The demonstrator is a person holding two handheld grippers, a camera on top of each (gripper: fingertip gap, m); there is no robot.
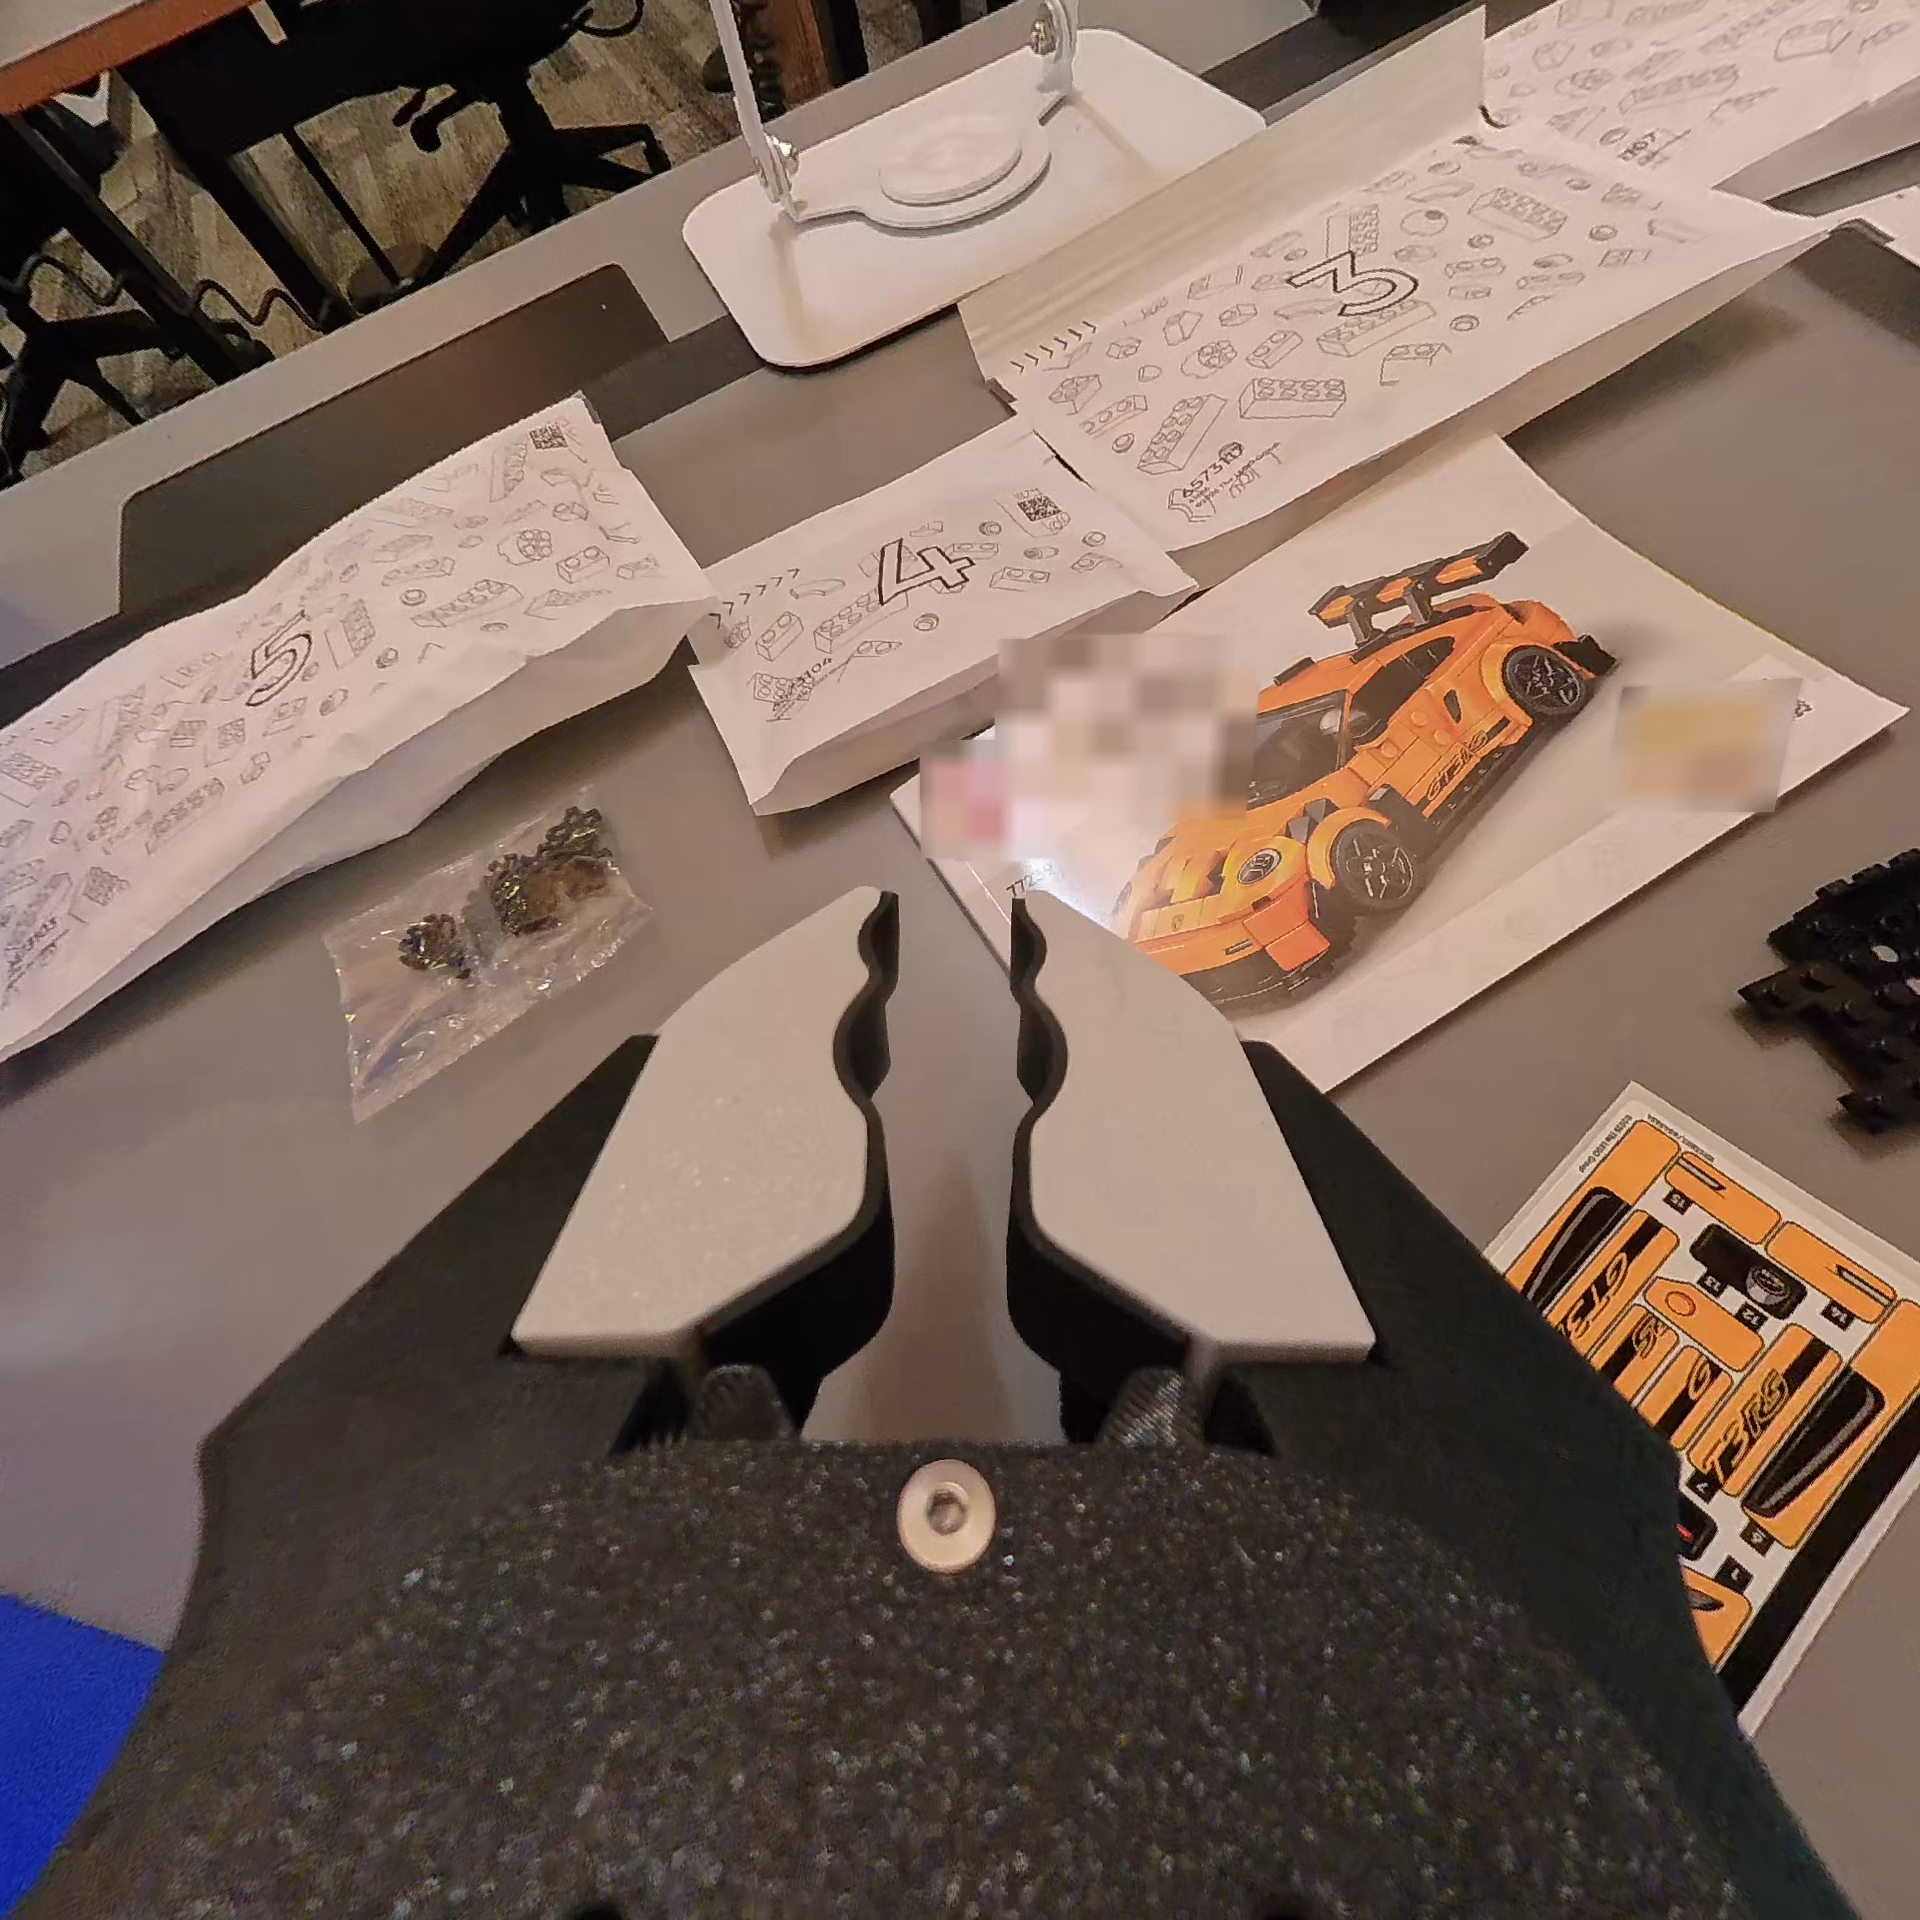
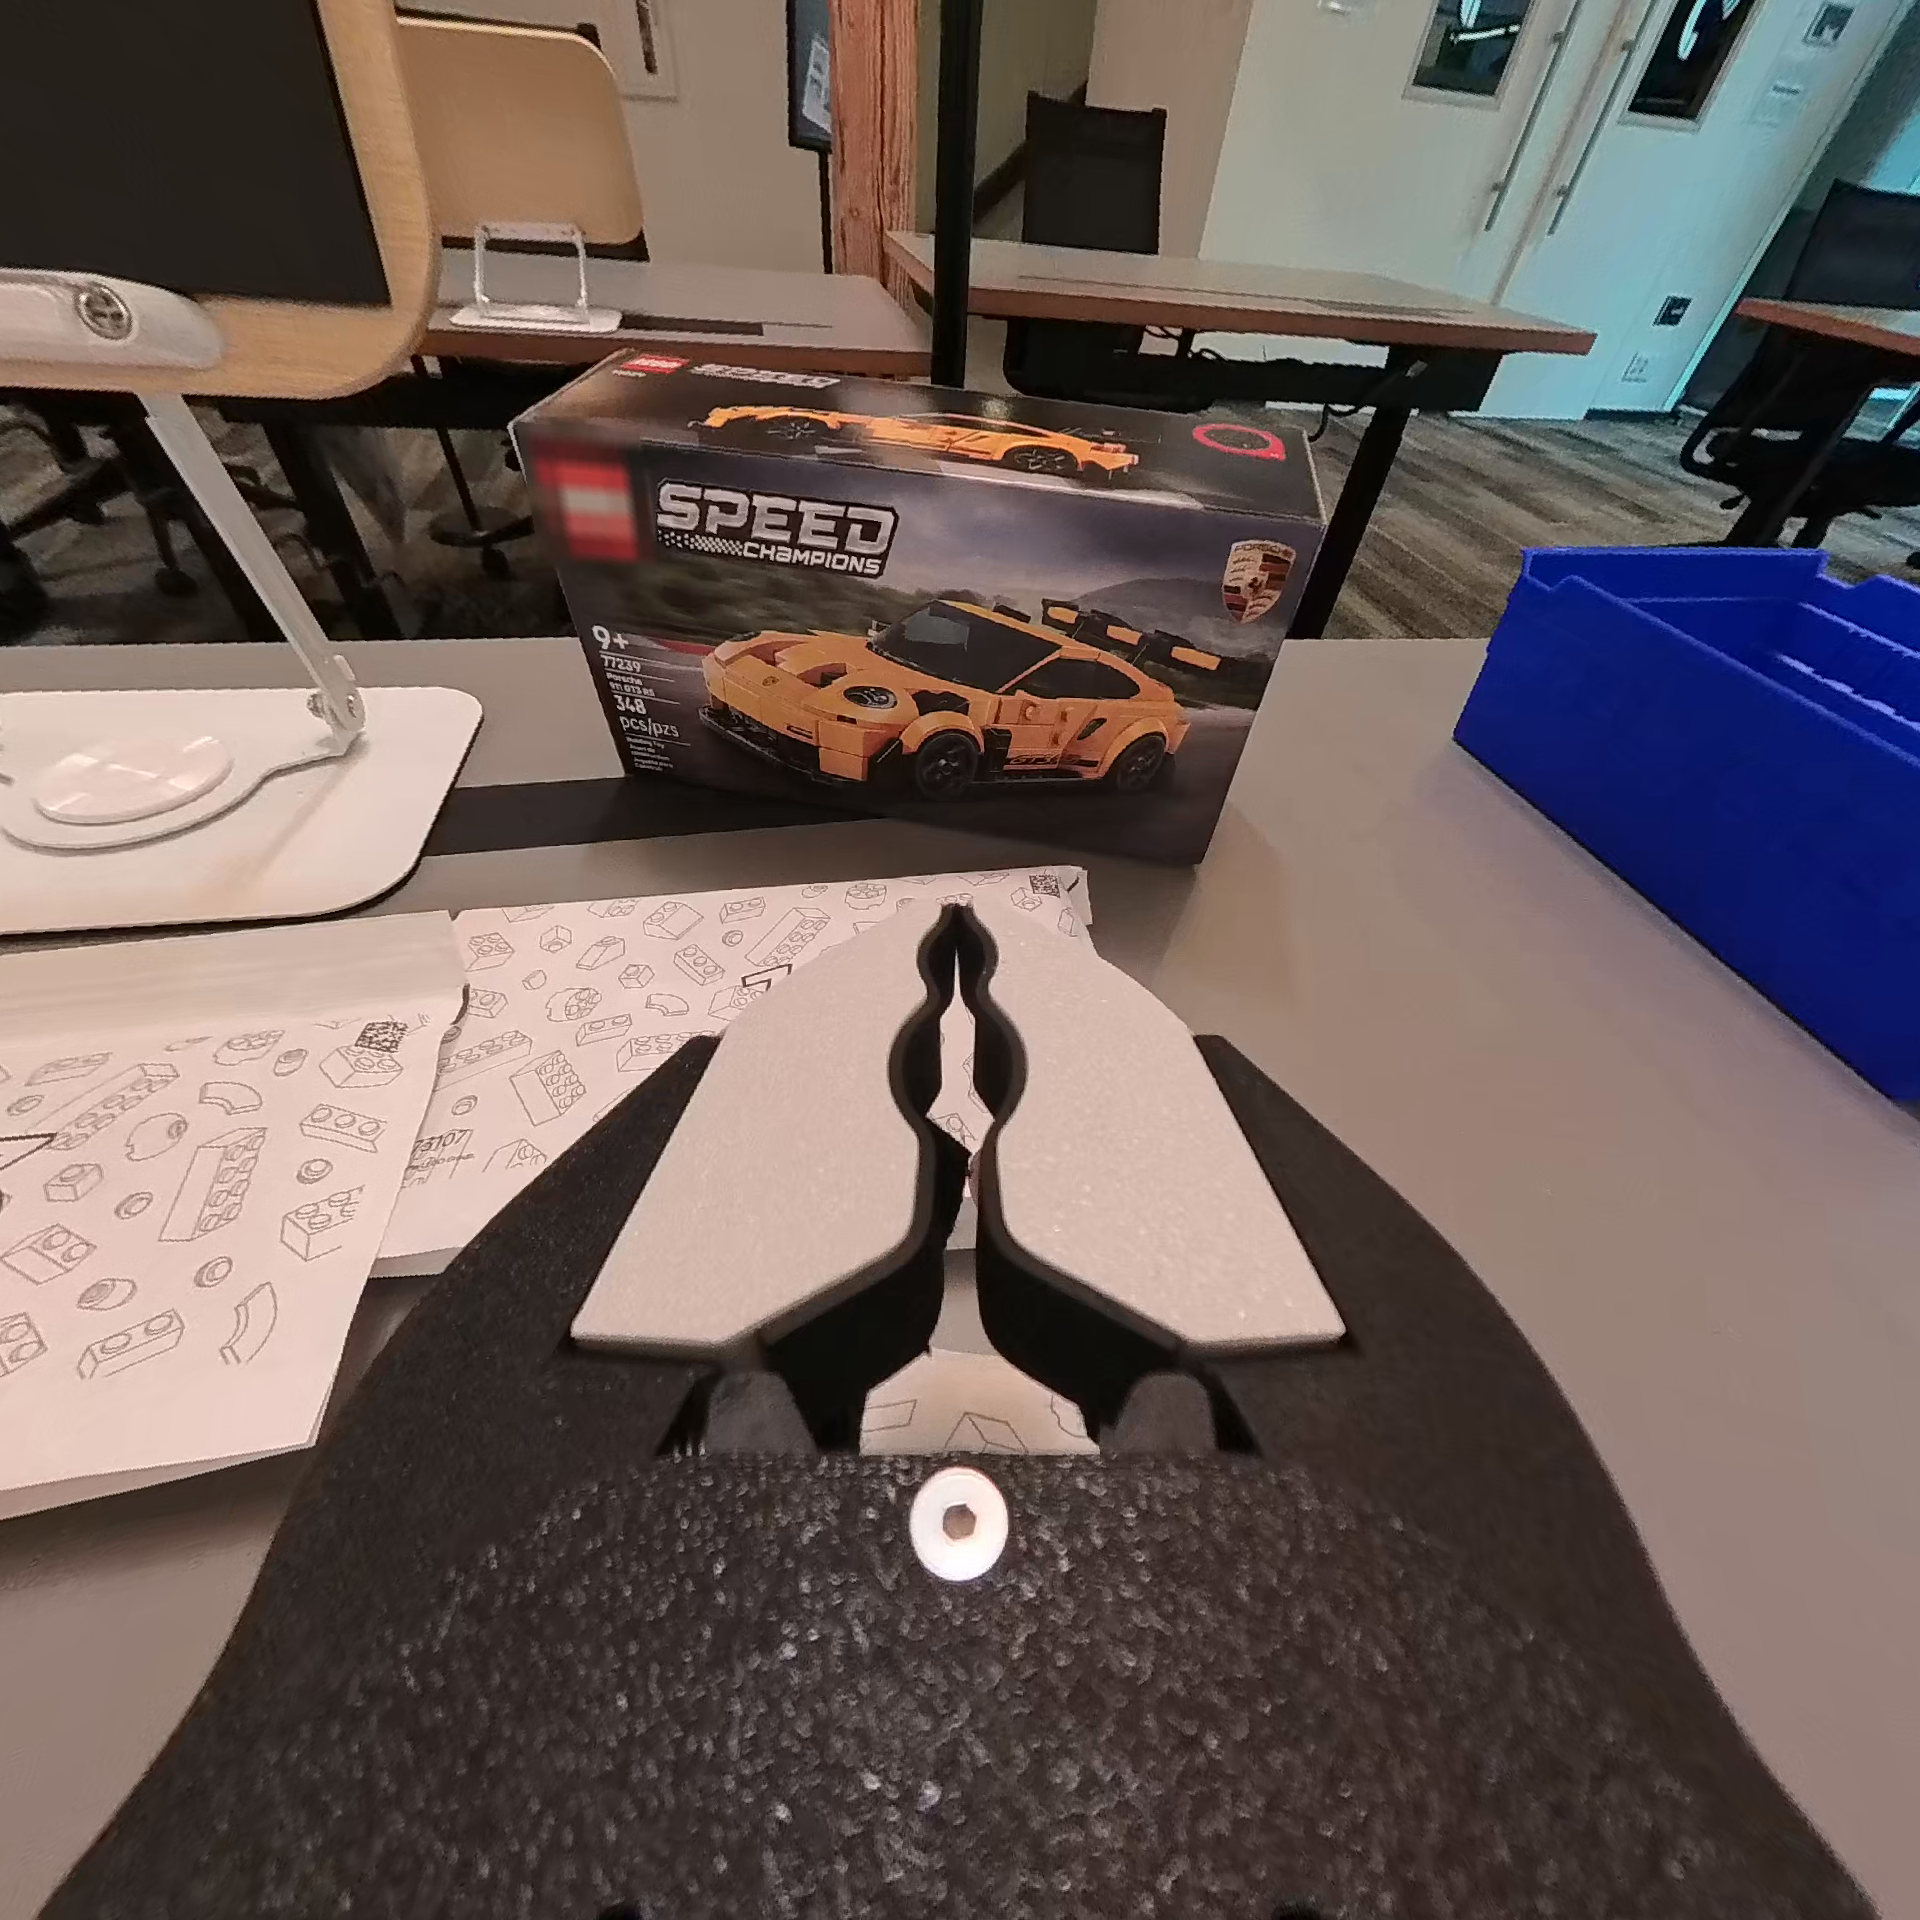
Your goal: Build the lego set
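Hovering over the grey table point(image 1: 260, 1195), the left claw point(image 1: 954, 920) stands open with nothing between its grey, wavy-edged fingers point(image 1: 748, 1122); bare table shows through the gap. Near left of its tips lies a small clear plastic packet of dark pieces point(image 1: 488, 945), with free surface all around it. Farther left, a crumpled white paper bag printed with brick outlines point(image 1: 312, 665) runs off the left edge. A second white paper bag point(image 1: 925, 634) lies beyond the tips, its near right corner overlapping the instruction booklet with an orange car on its cover point(image 1: 1434, 790). A larger third white paper bag point(image 1: 1351, 332) sits farther back, beside the white flat-based stand point(image 1: 935, 249). To the right, a black studded plate assembly point(image 1: 1839, 997) is cut by the frame edge, and an orange sticker sheet point(image 1: 1704, 1382) lies near right, partly under the claw body.

In the right wrist view, the right claw point(image 2: 956, 920) is closed, tips meeting, holding nothing, above a white paper bag point(image 2: 623, 997). Beyond it stands the dark cardboard set box picturing an orange car point(image 2: 914, 623) near the far table edge. A blue plastic bin point(image 2: 1704, 727) sits far right, with open grey surface between it and the claw.
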